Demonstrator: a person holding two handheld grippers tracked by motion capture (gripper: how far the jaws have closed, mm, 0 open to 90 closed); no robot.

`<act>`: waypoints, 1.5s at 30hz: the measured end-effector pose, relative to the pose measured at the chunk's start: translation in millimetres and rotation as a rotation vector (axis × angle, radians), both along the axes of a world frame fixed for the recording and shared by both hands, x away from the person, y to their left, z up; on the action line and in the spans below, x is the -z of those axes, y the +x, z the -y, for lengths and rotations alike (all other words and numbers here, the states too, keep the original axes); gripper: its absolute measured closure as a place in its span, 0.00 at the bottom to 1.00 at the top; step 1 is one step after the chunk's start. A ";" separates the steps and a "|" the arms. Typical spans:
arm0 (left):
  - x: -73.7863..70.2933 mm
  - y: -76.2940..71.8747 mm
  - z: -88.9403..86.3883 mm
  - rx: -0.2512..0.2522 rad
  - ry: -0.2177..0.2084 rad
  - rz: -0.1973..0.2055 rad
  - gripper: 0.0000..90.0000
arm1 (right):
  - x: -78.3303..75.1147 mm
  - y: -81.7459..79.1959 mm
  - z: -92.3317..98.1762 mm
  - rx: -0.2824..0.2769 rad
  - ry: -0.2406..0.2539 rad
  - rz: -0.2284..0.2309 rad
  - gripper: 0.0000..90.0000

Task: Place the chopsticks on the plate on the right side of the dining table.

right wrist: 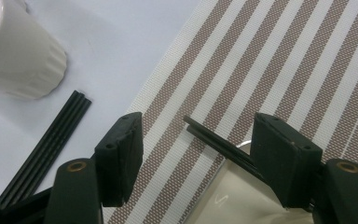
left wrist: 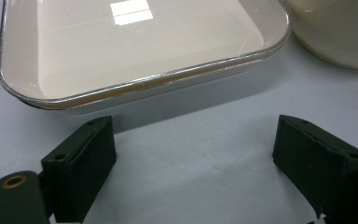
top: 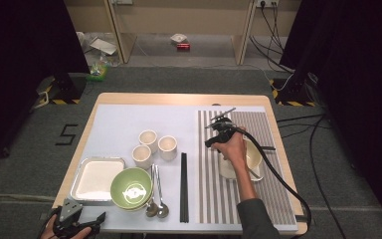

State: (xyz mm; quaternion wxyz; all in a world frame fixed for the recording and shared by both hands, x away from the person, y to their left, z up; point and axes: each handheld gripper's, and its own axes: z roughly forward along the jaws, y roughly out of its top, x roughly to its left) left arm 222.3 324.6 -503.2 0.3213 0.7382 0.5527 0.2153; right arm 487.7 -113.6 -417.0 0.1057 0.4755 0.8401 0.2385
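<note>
My right gripper [top: 213,142] hovers over the striped placemat [top: 273,199], beside a white dish [top: 253,160] under the hand. In the right gripper view its jaws [right wrist: 198,128] stand open over the stripes. A pair of black chopsticks [right wrist: 214,140] rests on the white dish's rim [right wrist: 233,200], running close past the right jaw, with no pad pressing on it. My left gripper [top: 97,220] sits at the table's front left corner. Its jaws [left wrist: 198,135] are open with nothing between them, facing the shallow tray [left wrist: 144,88].
Three pale cups [top: 154,147] stand mid-table, one of them a cup [right wrist: 18,60] near the right gripper. A green bowl [top: 131,186], two metal spoons [top: 158,199] and more black chopsticks [top: 183,186] lie near the front. The tray [top: 97,179] is front left.
</note>
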 end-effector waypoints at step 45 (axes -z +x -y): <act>-0.1 -0.2 0.4 -0.005 0.004 -0.001 0.13 | -33.2 -8.0 146.3 0.323 0.068 0.051 0.39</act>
